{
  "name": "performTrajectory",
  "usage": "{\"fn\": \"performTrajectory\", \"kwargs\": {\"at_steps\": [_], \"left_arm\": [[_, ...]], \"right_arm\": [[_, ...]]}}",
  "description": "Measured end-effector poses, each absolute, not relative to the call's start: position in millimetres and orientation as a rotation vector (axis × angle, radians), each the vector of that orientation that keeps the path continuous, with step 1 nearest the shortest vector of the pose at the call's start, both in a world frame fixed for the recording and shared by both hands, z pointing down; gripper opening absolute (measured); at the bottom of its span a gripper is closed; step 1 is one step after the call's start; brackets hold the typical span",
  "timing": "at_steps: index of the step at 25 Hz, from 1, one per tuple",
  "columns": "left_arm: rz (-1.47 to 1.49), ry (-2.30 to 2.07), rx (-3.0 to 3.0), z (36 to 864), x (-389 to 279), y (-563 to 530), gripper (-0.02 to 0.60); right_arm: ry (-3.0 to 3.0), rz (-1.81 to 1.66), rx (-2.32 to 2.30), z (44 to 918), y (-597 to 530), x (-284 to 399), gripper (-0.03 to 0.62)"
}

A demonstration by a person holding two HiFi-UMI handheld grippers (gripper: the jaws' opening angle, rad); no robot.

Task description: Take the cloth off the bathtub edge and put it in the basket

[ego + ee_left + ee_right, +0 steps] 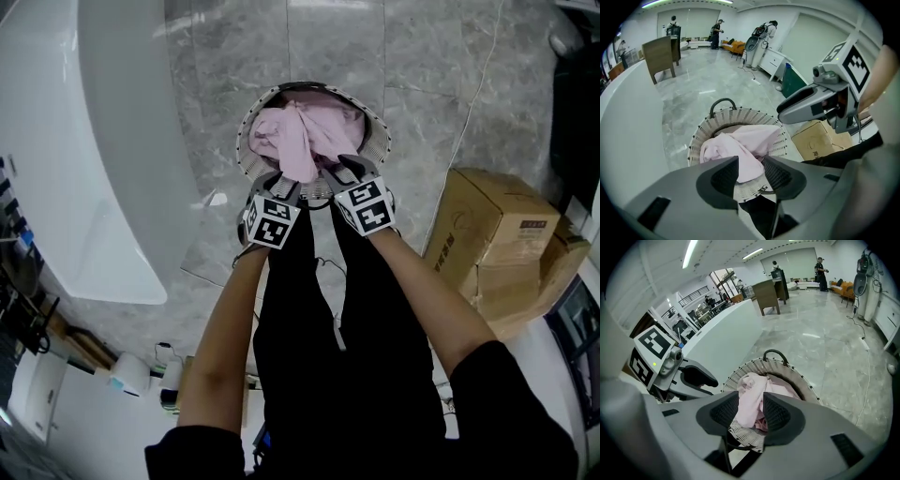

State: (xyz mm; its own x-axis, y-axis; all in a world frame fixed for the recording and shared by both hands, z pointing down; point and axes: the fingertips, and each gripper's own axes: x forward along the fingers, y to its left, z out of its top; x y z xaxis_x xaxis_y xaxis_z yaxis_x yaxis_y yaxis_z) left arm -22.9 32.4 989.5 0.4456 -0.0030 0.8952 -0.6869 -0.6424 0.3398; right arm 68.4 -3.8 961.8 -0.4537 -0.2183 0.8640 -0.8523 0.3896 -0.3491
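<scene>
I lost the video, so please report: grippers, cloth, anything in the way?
Left gripper and right gripper: jaws apart, at the basket rim. Pink cloth in basket, folds between the jaws. Nothing in the way.

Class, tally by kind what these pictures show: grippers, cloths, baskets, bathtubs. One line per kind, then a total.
Grippers: 2 (left gripper, right gripper)
Pink cloth: 1
Basket: 1
Bathtub: 1
Total: 5

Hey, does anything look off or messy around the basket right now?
The pink cloth sits heaped in the basket, and one fold lies up on the near rim instead of down inside. Nothing looks spilled or damaged.
</scene>
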Motion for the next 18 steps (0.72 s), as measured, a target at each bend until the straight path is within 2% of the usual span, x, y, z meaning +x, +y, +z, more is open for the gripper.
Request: {"fn": "performTrajectory", "kwargs": {"at_steps": [10,18], "left_arm": [[1.041,-0.746,1.951,948.1,-21.9,10.7,0.181],[0.861,-0.857,2.000,852.4,-21.0,-3.2,0.181]], "right_arm": [[-1.911,1.010,0.926,926.3,6.0,73.6,0.179],[-1.987,0.946,0.987,836.9,2.0,82.4,0.179]]}}
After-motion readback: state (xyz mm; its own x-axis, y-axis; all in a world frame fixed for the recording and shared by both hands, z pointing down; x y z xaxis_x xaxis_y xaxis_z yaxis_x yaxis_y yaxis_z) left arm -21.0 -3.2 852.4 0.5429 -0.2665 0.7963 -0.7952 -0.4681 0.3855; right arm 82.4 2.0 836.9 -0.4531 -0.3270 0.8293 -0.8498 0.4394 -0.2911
